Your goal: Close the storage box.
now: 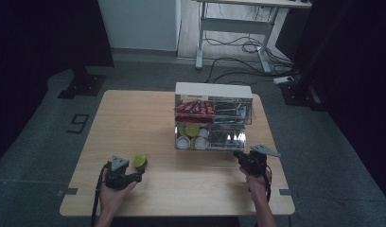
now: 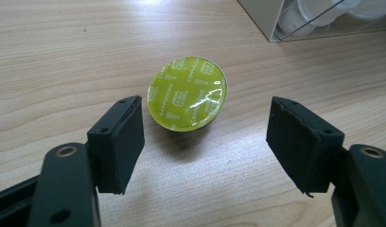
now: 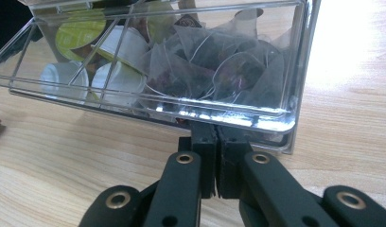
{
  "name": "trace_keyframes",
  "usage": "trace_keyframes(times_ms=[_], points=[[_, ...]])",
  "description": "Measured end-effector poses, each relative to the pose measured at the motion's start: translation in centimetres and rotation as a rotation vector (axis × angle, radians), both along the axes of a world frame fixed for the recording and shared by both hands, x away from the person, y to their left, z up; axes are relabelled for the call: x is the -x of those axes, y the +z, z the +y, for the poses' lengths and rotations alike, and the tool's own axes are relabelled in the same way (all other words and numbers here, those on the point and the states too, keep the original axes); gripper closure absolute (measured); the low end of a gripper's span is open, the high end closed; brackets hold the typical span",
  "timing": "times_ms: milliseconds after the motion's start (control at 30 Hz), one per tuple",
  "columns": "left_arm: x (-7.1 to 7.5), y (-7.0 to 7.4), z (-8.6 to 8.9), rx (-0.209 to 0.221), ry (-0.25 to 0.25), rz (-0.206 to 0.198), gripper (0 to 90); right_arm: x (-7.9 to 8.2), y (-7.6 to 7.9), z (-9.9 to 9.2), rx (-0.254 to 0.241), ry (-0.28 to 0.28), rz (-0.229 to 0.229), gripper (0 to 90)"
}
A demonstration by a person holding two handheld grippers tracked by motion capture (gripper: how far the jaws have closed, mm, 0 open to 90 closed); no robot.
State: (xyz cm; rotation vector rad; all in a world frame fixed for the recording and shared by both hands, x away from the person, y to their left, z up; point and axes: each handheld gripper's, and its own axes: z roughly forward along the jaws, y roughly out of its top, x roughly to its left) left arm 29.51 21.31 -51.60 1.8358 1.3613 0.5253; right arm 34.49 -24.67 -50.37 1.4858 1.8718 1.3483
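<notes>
On the left of the table [image 1: 134, 123], at about 7 o'clock from its centre, I have my left gripper [image 2: 205, 137] with its jaws released and spread wide. The green capsule [image 2: 187, 92] lies foil-up on the wood just ahead of them, at 12 o'clock from the gap, nearer the left pad and touching neither. Bare wood surrounds it, with the table's near edge close behind my hand and the clear organiser's corner [image 2: 276, 28] off at 1 o'clock.

Moving right, the organiser [image 1: 213, 120] stands near centre, holding white and green capsules and clear tea sachets. At 5 o'clock, my right gripper [image 3: 215, 137] has its jaws clenched together, their tips tucked under the front lip of the lower drawer [image 3: 229, 118]. Open tabletop runs to its right.
</notes>
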Motion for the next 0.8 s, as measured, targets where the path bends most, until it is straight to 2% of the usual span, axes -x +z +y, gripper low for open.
trace_keyframes(times_ms=[600, 800], points=[[0.04, 0.03, -0.03, -0.001, 0.005, -0.001, 28.8, 0.1, -0.51, 0.06, -0.002, 0.028, 0.028, 86.7], [-0.01, -0.04, -0.06, -0.003, 0.003, 0.002, 28.8, 0.17, -0.81, 0.58, 0.007, 0.057, 0.043, 84.9]])
